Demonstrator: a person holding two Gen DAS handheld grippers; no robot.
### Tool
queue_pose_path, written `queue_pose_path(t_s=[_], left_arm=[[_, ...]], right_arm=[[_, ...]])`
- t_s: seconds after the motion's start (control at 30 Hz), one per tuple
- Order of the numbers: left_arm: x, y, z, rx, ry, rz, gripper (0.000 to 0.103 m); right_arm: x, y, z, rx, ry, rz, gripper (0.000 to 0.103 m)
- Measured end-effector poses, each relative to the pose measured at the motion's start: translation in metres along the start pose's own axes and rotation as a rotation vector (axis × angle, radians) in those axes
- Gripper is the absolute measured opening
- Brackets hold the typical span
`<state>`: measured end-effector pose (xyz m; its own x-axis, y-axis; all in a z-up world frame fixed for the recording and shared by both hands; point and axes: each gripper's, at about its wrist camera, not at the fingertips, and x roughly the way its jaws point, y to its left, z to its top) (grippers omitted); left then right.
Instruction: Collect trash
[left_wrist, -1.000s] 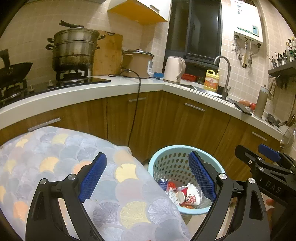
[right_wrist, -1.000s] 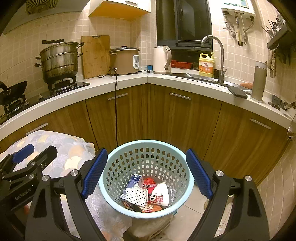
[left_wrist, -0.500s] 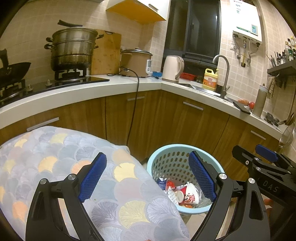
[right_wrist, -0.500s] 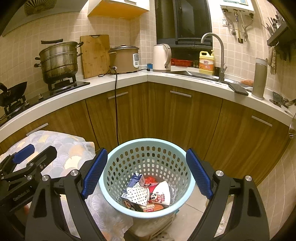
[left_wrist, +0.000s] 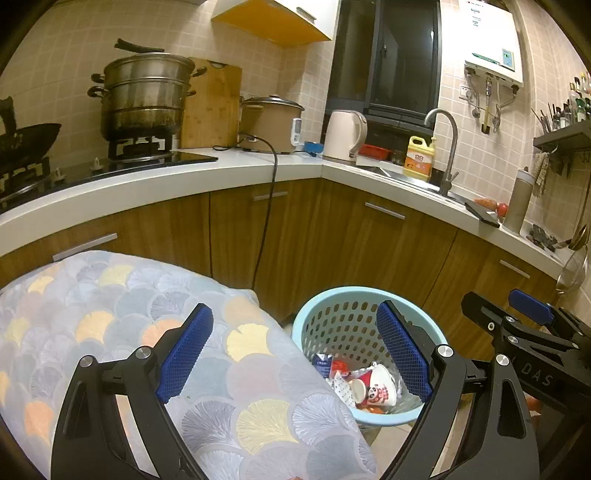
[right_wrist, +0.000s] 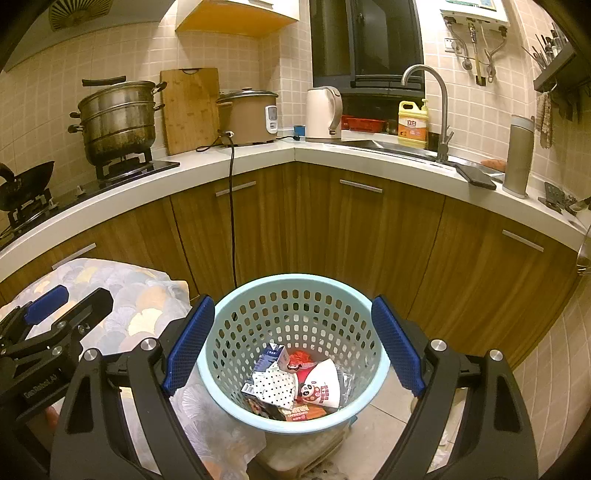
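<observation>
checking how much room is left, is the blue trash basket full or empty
Partly filled: the blue basket holds a paper cup, cartons and wrappers across its bottom only, with the perforated wall bare up to the rim.

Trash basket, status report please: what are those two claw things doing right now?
Both hand-held grippers open, empty: left, right. Blue basket holds a panda cup and wrappers. Nothing blocking it.

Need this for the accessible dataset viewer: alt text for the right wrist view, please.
The open, empty right gripper frames a light blue perforated basket on the floor, holding a panda-print paper cup, a small carton and wrappers. The left gripper shows at left over a fan-patterned cloth; wooden cabinets stand behind.
</observation>
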<state>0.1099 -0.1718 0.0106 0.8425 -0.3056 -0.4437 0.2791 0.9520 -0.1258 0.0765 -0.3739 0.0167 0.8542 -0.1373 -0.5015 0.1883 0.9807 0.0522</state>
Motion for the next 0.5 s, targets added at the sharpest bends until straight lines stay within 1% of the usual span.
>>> queue_pose_path(t_s=[0.3, 0.5], left_arm=[[-0.0004, -0.0004, 0.0, -0.001, -0.002, 0.002, 0.089], [-0.0025, 0.0008, 0.0016, -0.006, -0.009, 0.008, 0.089]], right_arm=[[0.0017, -0.0025, -0.0016, 0.015, 0.007, 0.012, 0.082], [0.001, -0.0012, -0.0043, 0.005, 0.007, 0.002, 0.082]])
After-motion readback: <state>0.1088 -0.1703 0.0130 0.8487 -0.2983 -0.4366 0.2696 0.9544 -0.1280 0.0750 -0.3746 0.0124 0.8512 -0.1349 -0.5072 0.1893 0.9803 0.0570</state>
